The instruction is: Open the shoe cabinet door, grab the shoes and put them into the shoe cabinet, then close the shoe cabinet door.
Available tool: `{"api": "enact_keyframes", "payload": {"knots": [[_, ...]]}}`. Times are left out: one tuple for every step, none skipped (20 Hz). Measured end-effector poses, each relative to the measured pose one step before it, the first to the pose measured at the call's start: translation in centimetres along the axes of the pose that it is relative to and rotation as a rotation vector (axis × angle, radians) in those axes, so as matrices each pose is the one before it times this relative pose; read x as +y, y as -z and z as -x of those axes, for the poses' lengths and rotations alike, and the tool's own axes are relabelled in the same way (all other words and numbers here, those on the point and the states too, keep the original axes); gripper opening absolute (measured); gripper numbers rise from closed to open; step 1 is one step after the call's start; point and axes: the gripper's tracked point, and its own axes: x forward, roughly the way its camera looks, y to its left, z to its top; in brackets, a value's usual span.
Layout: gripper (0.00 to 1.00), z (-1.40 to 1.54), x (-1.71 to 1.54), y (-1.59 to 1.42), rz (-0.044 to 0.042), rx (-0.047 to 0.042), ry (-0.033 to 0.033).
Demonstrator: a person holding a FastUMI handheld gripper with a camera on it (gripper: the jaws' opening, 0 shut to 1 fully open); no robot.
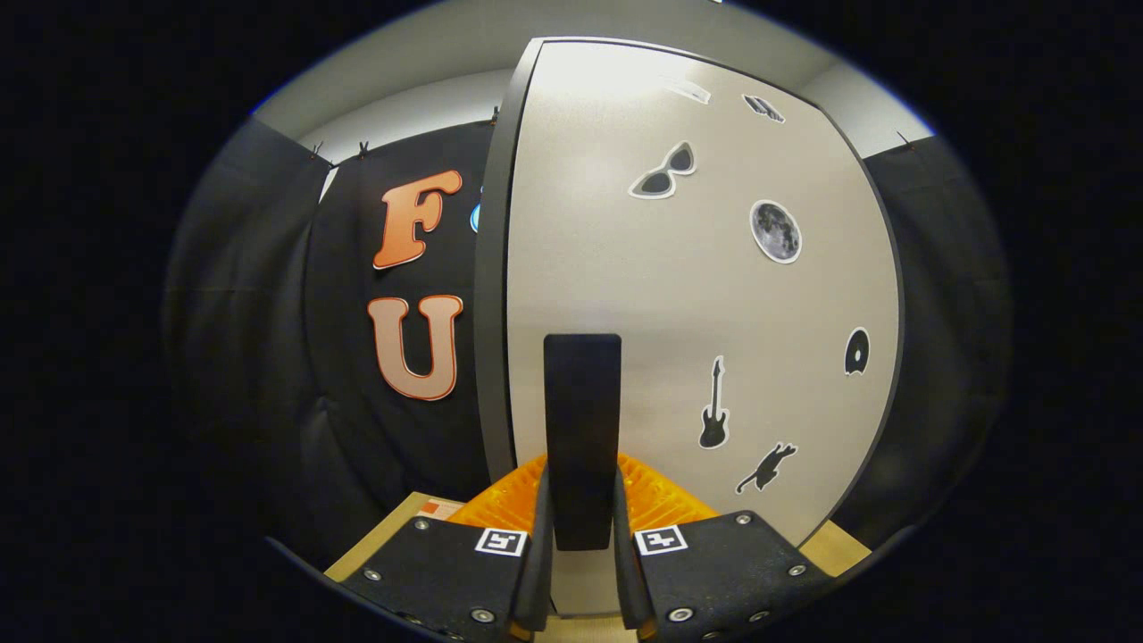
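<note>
Hand-held gripper [582, 500] clamped on door handle [582, 420]; stickered cabinet door [679, 295] fills front.

Black cloth wall [268, 357], pale ceiling [429, 62] above.

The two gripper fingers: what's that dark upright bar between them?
In the gripper view, the cabinet door's handle stands between the fingers, which close on it from both sides against the door.

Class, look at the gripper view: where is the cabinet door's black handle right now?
In the gripper view, the black handle stands upright between the two fingers of the gripper, which press it from both sides, on the pale cabinet door, left of the guitar sticker.
</note>
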Motion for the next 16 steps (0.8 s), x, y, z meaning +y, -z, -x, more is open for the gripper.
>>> {"api": "enact_keyframes", "payload": {"knots": [[0.29,0.091,-0.041,0.057,-0.00064,0.00365,-0.00576],[0.28,0.027,-0.001,0.001,-0.00236,0.00121,-0.00561],[0.27,0.170,-0.014,0.001,-0.00403,0.00304,-0.00583],[0.26,0.217,-0.005,-0.002,-0.00626,0.00148,-0.00475],[0.25,0.285,-0.001,0.006,-0.00452,0.00047,-0.00305],[0.25,0.288,-0.003,-0.014,-0.00242,-0.00003,-0.00074],[0.25,0.381,-0.058,-0.004,-0.00087,-0.00234,0.00143],[0.25,0.428,-0.079,-0.017,-0.00175,-0.00324,0.00419],[0.25,0.521,-0.133,-0.014,-0.00393,-0.00232,0.00425],[0.25,0.615,-0.176,0.040,-0.00753,-0.00096,0.00549],[0.25,0.651,-0.264,0.021,-0.00201,0.00153,0.00671],[0.25,0.642,-0.304,0.066,-0.00003,-0.00100,0.00761],[0.25,0.768,-0.312,-0.012,-0.00043,-0.00236,0.00990],[0.25,0.806,-0.339,-0.095,0.00136,-0.00390,0.00837],[0.25,0.674,-0.346,0.006,-0.00172,-0.00002,0.00818],[0.23,0.715,-0.476,0.153,-0.00273,0.00037,0.00758]]}}
